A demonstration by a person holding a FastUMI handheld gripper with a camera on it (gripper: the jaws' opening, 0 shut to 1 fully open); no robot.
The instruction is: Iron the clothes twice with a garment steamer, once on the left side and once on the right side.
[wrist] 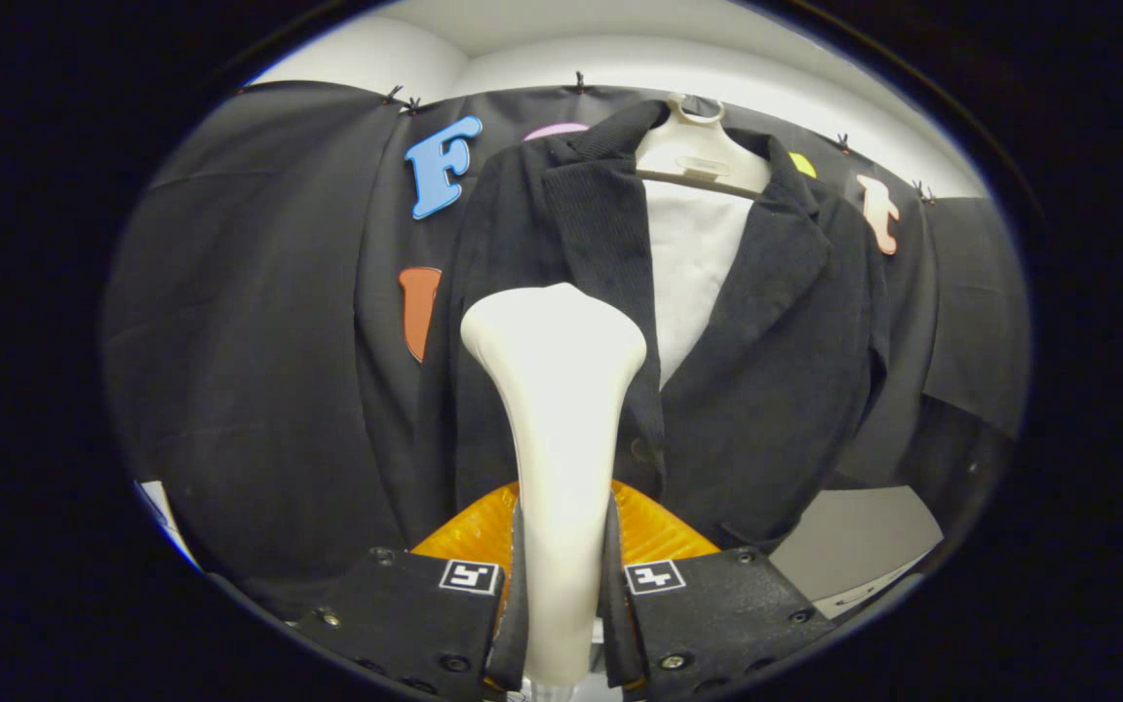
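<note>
One garment steamer [554, 390] stood upright between the two fingers of the gripper [560, 604], and both fingers pressed against its slim white handle from either side, so the gripper was clamped on it. Its handle rose from between the fingers and widened into a rounded head just ahead of them, which covered part of the clothing beyond.

One dark jacket [776, 370] hung straight ahead, beyond the steamer head, on one pale hanger [698, 156] whose hook sat at the top of the collar. Its two lapels lay open, and between them showed a single white panel [693, 263], either a shirt or the hanger's body; which of the two could not be told. The left front of the jacket sat directly behind the steamer head, while the right front hung clear to the right of it.

One orange ribbed piece [654, 526] showed just ahead of the fingers, low on both sides of the handle and partly hidden by it. Black cloth [250, 322] draped the booth behind and to both sides of the jacket. A pale surface [864, 536] lay low to the right, under the jacket's hem.
</note>
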